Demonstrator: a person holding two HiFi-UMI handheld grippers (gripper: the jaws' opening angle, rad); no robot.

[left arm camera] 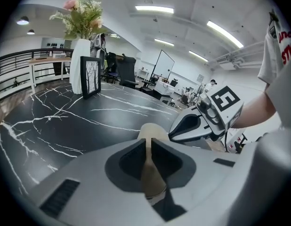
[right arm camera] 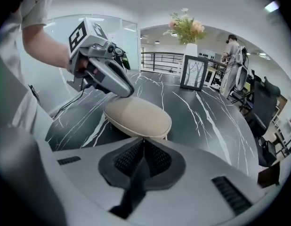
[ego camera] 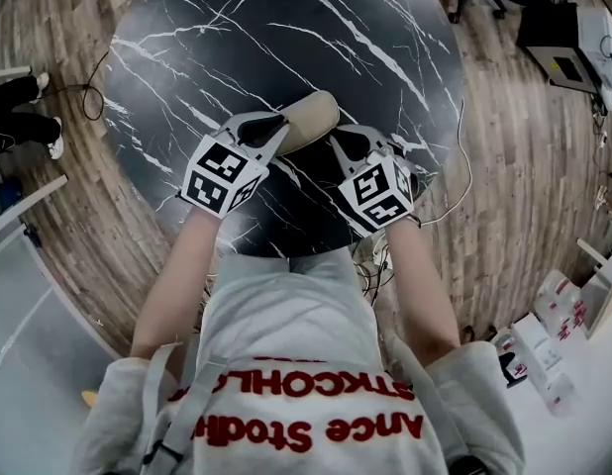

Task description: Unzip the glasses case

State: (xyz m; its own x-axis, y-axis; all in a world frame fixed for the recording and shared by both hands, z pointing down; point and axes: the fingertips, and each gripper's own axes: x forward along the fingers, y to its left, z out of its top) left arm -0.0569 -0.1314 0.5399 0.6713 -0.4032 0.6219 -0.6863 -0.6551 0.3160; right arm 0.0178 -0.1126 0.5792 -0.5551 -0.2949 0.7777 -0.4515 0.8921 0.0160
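Observation:
A beige oval glasses case (ego camera: 314, 115) lies on the black marble table (ego camera: 237, 38) just ahead of both grippers. My left gripper (ego camera: 274, 129) holds its left end. In the left gripper view the jaws (left arm camera: 148, 141) are pinched on the case's beige edge (left arm camera: 152, 175). My right gripper (ego camera: 342, 142) is at the case's right near side. In the right gripper view its jaws (right arm camera: 144, 141) stand together, their tips at the near rim of the case (right arm camera: 136, 117). No zip pull shows between them. The left gripper (right arm camera: 125, 89) rests on the case's far end.
A framed picture (left arm camera: 90, 76) and a white vase of flowers (left arm camera: 78, 60) stand at the table's far side. The round table's near edge is right below the grippers. Cables trail over the wooden floor (ego camera: 455, 181). A person (right arm camera: 232, 65) stands in the background.

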